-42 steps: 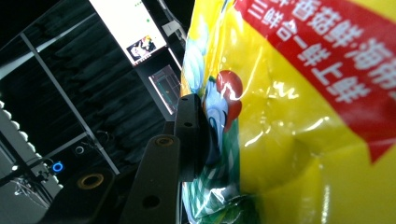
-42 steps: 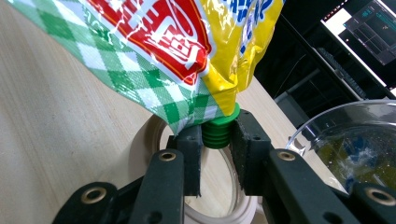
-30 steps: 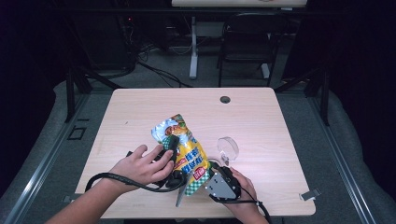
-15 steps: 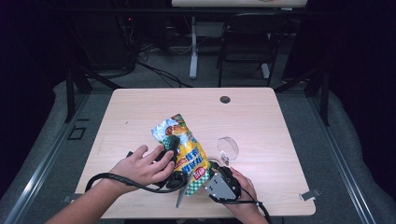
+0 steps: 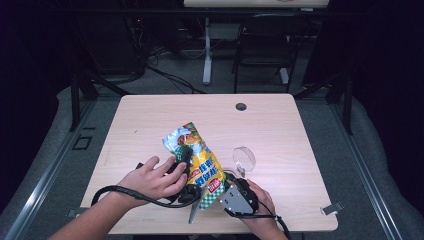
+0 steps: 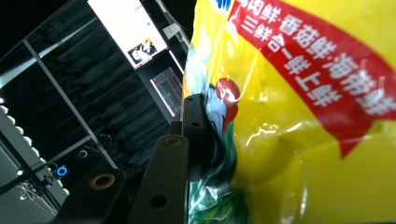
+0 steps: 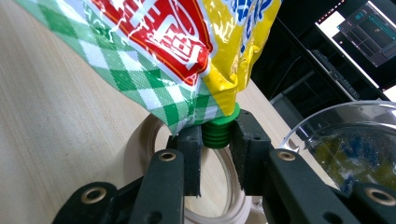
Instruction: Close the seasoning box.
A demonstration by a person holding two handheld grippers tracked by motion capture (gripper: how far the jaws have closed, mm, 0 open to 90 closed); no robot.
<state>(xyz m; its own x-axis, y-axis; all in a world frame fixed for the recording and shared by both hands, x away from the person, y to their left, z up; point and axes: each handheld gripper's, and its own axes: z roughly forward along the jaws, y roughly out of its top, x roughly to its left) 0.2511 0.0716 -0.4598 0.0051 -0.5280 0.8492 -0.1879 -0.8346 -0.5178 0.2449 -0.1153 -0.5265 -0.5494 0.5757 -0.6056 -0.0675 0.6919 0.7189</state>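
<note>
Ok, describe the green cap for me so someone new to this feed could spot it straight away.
On the wooden table, find the yellow pouch near the front edge, held between the person's hands. Follow it to its green-checked bottom corner in the right gripper view: the green cap sits there, pinched in the right tongs. It is ribbed solid plastic, unlike the soft printed pouch and the clear bowl beside it.

Light wood table (image 5: 150,120), frame centre in high view, small dark round grommet (image 5: 241,106) near its far edge. Yellow-green pouch (image 5: 196,155) at lower centre, whether flat on wood cannot be told. Clear glass bowl (image 5: 243,161) just right of pouch. Grey clip (image 5: 332,208) at lower-right table edge.
</note>
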